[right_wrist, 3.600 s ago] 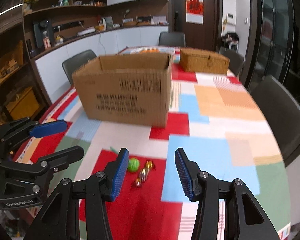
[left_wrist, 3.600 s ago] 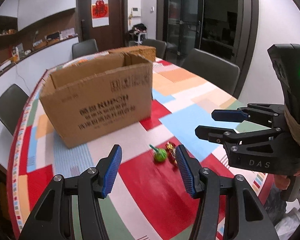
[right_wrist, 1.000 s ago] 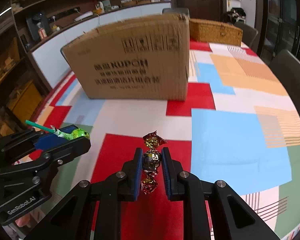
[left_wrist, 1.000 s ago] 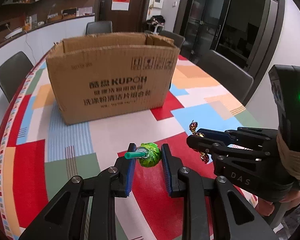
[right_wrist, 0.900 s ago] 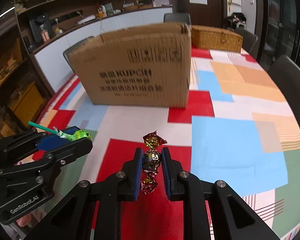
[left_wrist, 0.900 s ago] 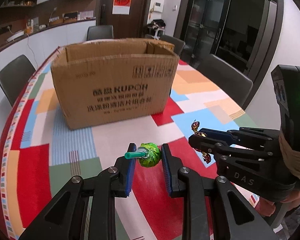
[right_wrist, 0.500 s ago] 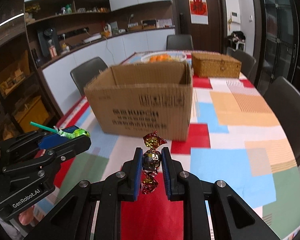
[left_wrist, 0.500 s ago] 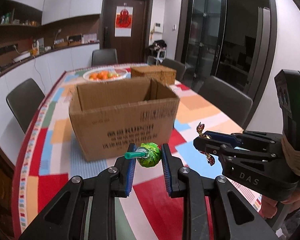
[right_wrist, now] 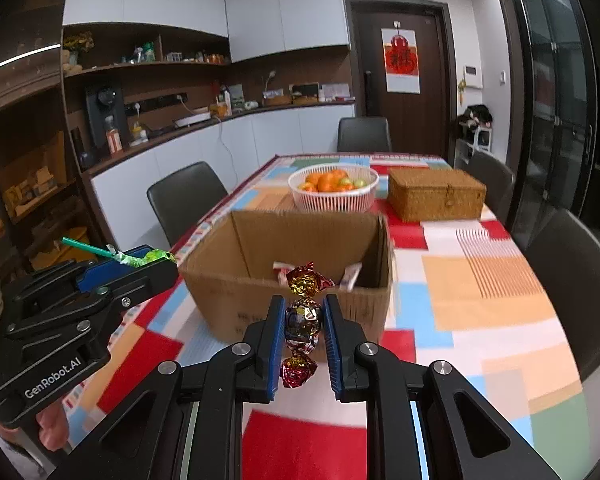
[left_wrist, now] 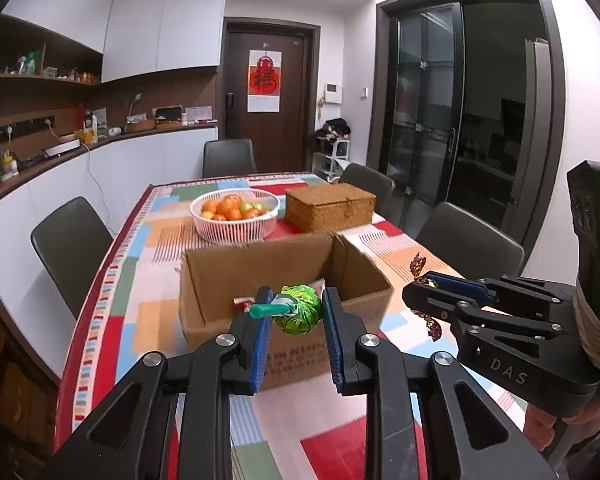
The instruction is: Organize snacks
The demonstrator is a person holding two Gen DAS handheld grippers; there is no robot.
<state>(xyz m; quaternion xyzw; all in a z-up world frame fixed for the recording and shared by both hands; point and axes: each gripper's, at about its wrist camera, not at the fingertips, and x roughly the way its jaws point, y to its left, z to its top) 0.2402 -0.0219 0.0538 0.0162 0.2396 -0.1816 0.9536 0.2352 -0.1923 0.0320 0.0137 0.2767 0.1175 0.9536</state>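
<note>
Setting: dining room, long table (left_wrist: 140, 280) under a patchwork cloth of red, blue, orange, green and white blocks; dark chairs along both sides; white cabinets, wooden shelving and a dark door at the far end.

Item 1: green foil-wrapped lollipop (left_wrist: 298, 314) with a teal stick, clamped between the blue pads of the left tool (left_wrist: 296, 322), held in the air in front of the carton's near wall. From the right wrist view the stick juts up and to the left.

Item 2: twist-wrapped candy (right_wrist: 303, 322) in red, gold and silver foil, clamped upright in the right tool (right_wrist: 303, 330), its twisted ends showing above and below the pads; also held in the air before the carton.

Item 3: open cardboard carton (right_wrist: 300, 240), printed text on its near face, standing on the table. A few red-and-white packets (right_wrist: 352, 276) lie inside against the near wall.

Item 4: white plastic basket (right_wrist: 334, 200) of oranges and green fruit, behind the carton.

Item 5: lidded wicker box (right_wrist: 436, 196), just beside the basket, on its right.

Both tools are side by side, near the table's front end.
</note>
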